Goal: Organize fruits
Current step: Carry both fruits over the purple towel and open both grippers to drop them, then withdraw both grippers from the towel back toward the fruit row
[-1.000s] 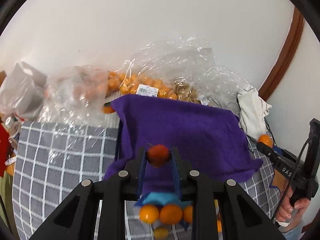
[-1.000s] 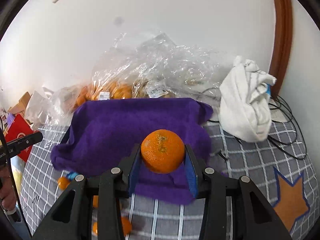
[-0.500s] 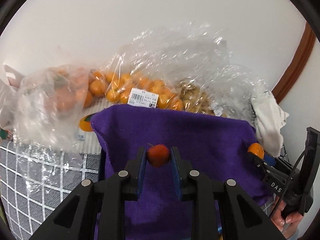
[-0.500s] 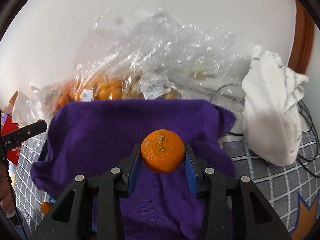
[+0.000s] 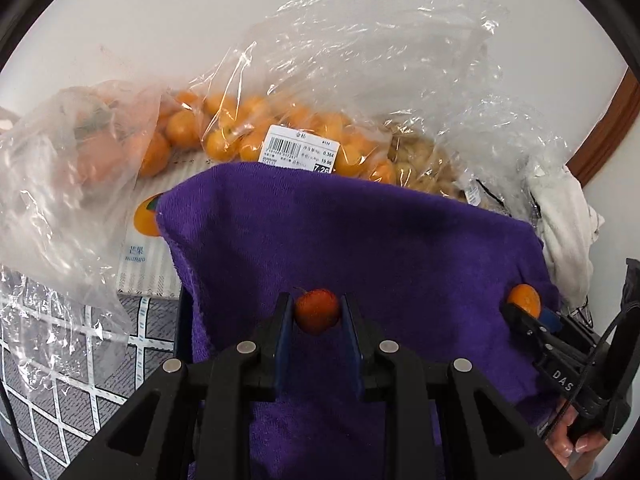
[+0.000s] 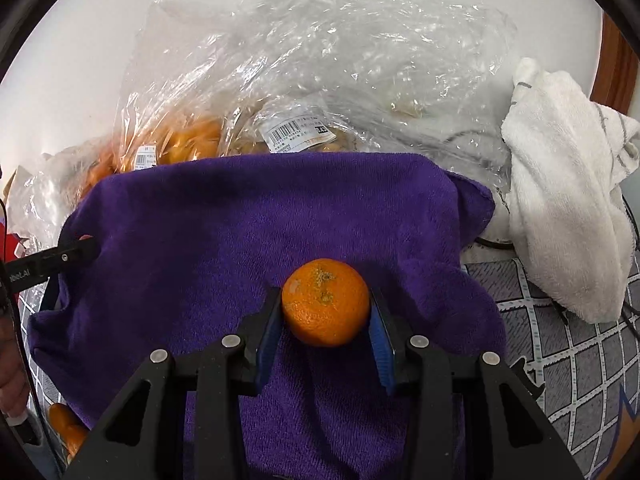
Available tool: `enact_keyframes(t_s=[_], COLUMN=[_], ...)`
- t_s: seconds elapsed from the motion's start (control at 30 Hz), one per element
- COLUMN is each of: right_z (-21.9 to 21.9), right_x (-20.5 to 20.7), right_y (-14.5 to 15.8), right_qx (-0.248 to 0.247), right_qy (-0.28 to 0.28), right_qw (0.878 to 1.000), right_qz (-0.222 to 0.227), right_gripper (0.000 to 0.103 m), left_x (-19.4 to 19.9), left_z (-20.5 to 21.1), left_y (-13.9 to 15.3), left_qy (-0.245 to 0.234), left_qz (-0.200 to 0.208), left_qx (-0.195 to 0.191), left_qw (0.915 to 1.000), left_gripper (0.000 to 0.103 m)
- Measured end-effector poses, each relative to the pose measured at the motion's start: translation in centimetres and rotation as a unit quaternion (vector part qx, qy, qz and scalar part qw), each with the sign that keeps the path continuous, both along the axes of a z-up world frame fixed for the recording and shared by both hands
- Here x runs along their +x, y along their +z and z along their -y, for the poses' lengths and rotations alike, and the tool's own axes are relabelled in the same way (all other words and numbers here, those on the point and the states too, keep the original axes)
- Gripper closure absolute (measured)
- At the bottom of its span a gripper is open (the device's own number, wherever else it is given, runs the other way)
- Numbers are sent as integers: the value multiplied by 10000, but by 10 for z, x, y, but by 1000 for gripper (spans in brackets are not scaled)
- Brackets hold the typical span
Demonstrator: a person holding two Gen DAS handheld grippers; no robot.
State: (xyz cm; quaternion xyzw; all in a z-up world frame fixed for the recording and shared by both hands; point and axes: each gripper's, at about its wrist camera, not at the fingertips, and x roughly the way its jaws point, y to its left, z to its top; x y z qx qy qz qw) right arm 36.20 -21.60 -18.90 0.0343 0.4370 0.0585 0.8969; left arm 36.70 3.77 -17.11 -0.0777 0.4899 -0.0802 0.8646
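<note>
My left gripper (image 5: 317,312) is shut on a small red fruit (image 5: 317,310) and holds it over a purple cloth (image 5: 360,240). My right gripper (image 6: 325,312) is shut on an orange mandarin (image 6: 325,307) over the same purple cloth (image 6: 248,248). The right gripper and its mandarin (image 5: 525,299) also show at the cloth's right edge in the left wrist view. The left gripper's finger (image 6: 60,258) shows at the cloth's left edge in the right wrist view. What lies under the cloth is hidden.
Clear plastic bags of small orange fruits (image 5: 256,132) and pale fruits (image 5: 420,164) lie behind the cloth against the wall. A white towel (image 6: 560,208) lies at the right. Loose orange fruits (image 6: 66,428) sit at the lower left on the checked tablecloth (image 6: 560,352).
Both grippers have moved forward with their fruits, from the cloth's near edge to over the cloth, closer to the bags at the wall.
</note>
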Motion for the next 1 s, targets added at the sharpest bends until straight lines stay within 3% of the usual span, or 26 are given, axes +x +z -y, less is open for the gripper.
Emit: enact_keyframes(t_s=[0.23, 0.4, 0.6, 1.0], right_z=[2, 0, -5, -1], right_x=[-1, -12, -24, -72], right_y=[3, 14, 30, 53], right_qx=[81, 106, -212, -215], right_qy=[37, 27, 45, -507], right_qw=[10000, 9995, 9980, 9969], right_qz=[6, 310, 597, 556], right_gripper=[59, 28, 17, 14], left_x=[3, 7, 7, -7], left_z=[4, 11, 7, -7], left_y=[-6, -12, -3, 31], left_qy=[-10, -79, -31, 126], left_qz=[-98, -222, -187, 218], left_qx=[64, 171, 182, 112], left_qw=[9999, 9996, 9997, 9996], left_gripper=[80, 78, 56, 56])
